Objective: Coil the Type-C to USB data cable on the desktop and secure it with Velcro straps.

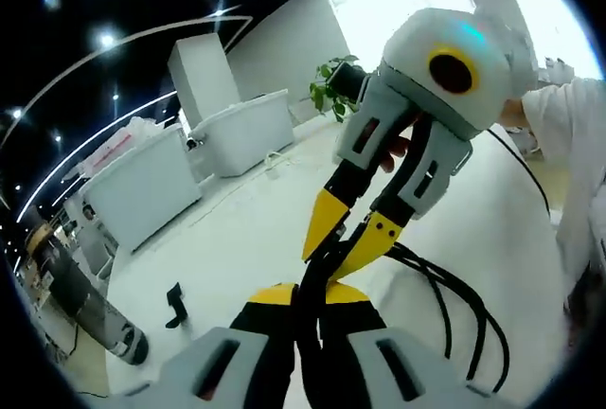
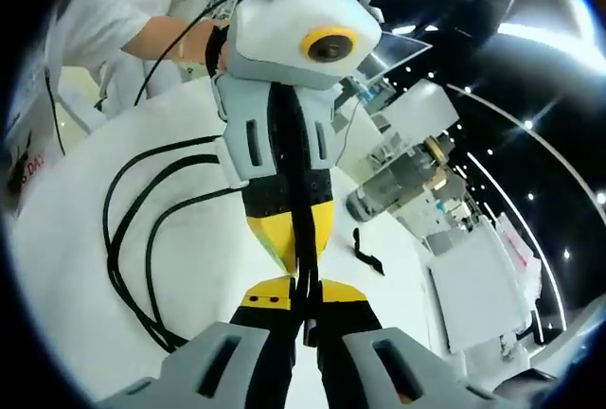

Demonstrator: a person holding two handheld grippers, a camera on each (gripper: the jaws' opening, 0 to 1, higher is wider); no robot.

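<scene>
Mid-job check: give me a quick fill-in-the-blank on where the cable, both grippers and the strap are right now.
1. Both grippers, left gripper and right gripper, are shut on the black ____.
2. The cable hangs in ____ over the white table.
3. The black Velcro strap lies ____ on the table.
4. The fingers have ____ tips.

Missing words: cable; loops; loose; yellow

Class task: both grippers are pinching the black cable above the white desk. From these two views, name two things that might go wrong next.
1. The left gripper and right gripper pinch the cable very close together; a slip could let the loose loops spring apart.
2. The Velcro strap lies apart on the desk; fetching it likely means one gripper releasing, which may undo the coil.
</scene>
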